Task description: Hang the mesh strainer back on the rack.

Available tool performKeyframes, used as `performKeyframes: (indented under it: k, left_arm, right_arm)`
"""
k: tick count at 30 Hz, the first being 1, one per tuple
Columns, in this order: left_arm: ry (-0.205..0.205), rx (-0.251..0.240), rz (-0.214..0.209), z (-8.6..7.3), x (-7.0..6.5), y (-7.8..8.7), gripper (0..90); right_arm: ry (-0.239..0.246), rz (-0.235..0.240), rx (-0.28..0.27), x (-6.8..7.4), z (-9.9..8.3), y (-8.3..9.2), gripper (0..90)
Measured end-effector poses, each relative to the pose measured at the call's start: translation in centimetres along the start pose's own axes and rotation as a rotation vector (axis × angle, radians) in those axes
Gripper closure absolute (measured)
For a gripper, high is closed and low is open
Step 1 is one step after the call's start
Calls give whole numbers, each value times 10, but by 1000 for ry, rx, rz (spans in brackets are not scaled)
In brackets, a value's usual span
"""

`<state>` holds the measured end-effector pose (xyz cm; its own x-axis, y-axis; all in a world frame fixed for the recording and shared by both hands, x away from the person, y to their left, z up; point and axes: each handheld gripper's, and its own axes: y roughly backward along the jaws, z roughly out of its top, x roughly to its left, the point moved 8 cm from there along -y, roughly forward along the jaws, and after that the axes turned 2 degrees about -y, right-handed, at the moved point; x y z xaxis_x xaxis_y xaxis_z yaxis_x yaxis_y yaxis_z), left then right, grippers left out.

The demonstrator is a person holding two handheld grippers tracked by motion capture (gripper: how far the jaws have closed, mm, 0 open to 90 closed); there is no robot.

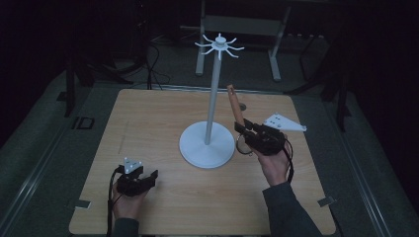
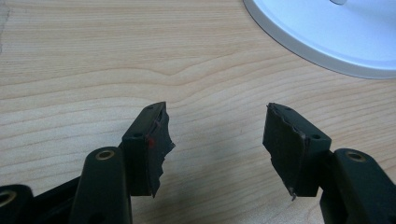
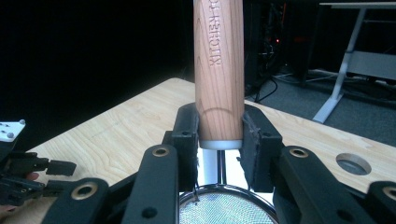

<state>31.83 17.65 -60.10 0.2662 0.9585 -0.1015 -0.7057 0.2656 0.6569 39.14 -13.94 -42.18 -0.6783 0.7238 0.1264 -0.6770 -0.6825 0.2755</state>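
The right gripper [image 1: 245,129] has its jaws closed on the wooden handle [image 3: 219,70] of a small strainer [image 3: 224,210]. In the right gripper view the pads press the handle from both sides, close to its lower end, where a metal collar joins it to the round mesh bowl. The bowl hangs below the jaws, and the handle stands almost upright above them, so the long axis of the strainer points up and a little away from the person, as the high view also shows [image 1: 234,106].

The white stand [image 1: 213,94] is on the desk [image 1: 148,123] just to the left of this gripper, with its round base [image 1: 206,145] near the mesh bowl. The hooks [image 1: 219,47] at the top of the pole are higher than the free end of the handle and to its left. So, I think, the next move must lift the strainer up and toward the pole, to bring the handle end to one hook.

The left gripper [image 2: 215,140] rests low near the front of the desk, well apart from the stand, with its jaws wide and nothing between them. The right hand is clearly the nearer one to the hooks.
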Motion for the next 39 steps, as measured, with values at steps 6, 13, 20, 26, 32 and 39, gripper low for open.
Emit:
performKeyframes:
  k: [6,13,20,26,32,39]
  left_arm:
    - [0,-1,0,0,0,0,407]
    - [-1,1,1,0,0,0,407]
    - [-1,0,0,0,0,0,407]
    - [0,3,-1,0,0,0,407]
    - [-1,1,0,0,0,0,407]
    - [-1,2,0,0,0,0,407]
  right_arm:
    - [-6,-12,-15,0,5,2,698]
    - [-19,-1,-27,4,8,0,698]
    - [-22,8,-38,7,11,-1,698]
    - [-27,4,-55,9,16,1,698]
    - [-40,2,-67,9,19,1,698]
    - [-56,-2,-81,10,23,2,698]
